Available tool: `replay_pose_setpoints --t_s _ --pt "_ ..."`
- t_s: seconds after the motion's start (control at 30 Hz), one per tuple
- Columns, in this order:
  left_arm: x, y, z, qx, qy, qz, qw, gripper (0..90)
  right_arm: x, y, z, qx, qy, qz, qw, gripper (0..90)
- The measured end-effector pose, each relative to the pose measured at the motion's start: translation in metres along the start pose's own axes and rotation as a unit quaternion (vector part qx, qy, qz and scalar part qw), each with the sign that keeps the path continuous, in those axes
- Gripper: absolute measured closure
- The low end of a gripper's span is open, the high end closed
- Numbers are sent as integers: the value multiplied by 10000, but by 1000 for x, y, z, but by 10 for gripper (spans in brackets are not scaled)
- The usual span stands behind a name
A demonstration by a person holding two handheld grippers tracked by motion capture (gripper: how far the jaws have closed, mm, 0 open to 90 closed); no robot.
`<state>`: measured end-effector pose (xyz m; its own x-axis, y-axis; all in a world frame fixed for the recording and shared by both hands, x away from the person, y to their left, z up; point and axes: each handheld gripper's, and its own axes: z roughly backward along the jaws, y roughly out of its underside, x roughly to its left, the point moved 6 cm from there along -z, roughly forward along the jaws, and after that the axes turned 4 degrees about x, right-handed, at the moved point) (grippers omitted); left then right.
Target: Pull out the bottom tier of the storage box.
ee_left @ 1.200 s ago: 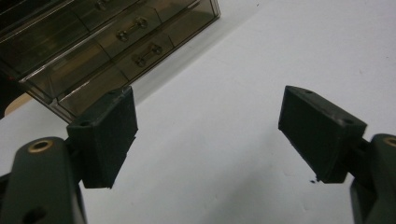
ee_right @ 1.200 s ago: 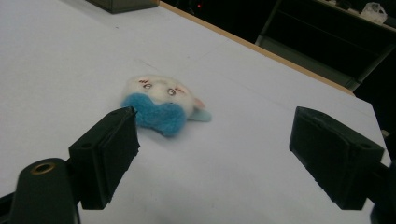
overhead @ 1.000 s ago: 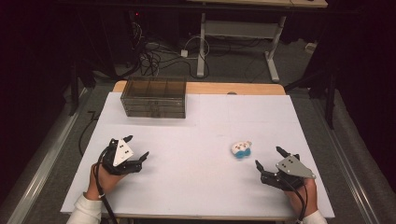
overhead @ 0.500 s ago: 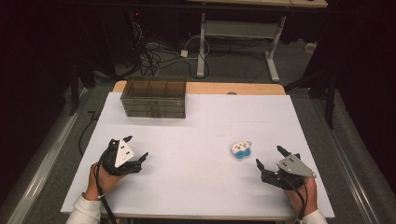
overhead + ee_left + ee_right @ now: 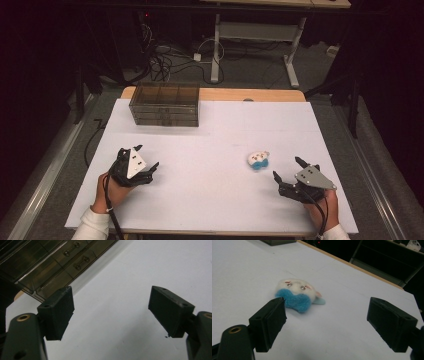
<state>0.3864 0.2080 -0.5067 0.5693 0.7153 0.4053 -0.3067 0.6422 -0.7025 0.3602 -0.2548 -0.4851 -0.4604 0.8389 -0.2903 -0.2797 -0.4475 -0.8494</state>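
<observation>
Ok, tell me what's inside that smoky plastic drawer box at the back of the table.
Through the tinted top of the drawer box only divider walls show, and its compartments look empty. The lower drawers are too dark to see into. The plush toy lies apart on the white table.

Both grippers black, two blocky jaws each with small screw holes, brass-ringed hole at jaw base. Left gripper (image 5: 142, 161) has white three-cornered top plate, right gripper (image 5: 288, 169) a grey one. Black cables trail back. White sleeves.
</observation>
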Motion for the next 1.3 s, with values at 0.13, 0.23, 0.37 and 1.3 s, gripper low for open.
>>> replay_pose_setpoints --t_s 0.13,0.23,0.37,1.3 --pt "-2 -2 -8 120 -91 -194 9997 217 0 0 0 5 11 12 10000 160" --pt "-2 -4 -14 175 -178 -302 9992 220 0 0 0 8 17 21 10000 160" --pt "3 -8 -27 244 -387 -495 9977 250 1 1 -1 30 -1 31 10000 160" --pt "25 -22 -94 619 -1541 -1975 9661 528 11 5 -8 226 -174 -36 9996 161"
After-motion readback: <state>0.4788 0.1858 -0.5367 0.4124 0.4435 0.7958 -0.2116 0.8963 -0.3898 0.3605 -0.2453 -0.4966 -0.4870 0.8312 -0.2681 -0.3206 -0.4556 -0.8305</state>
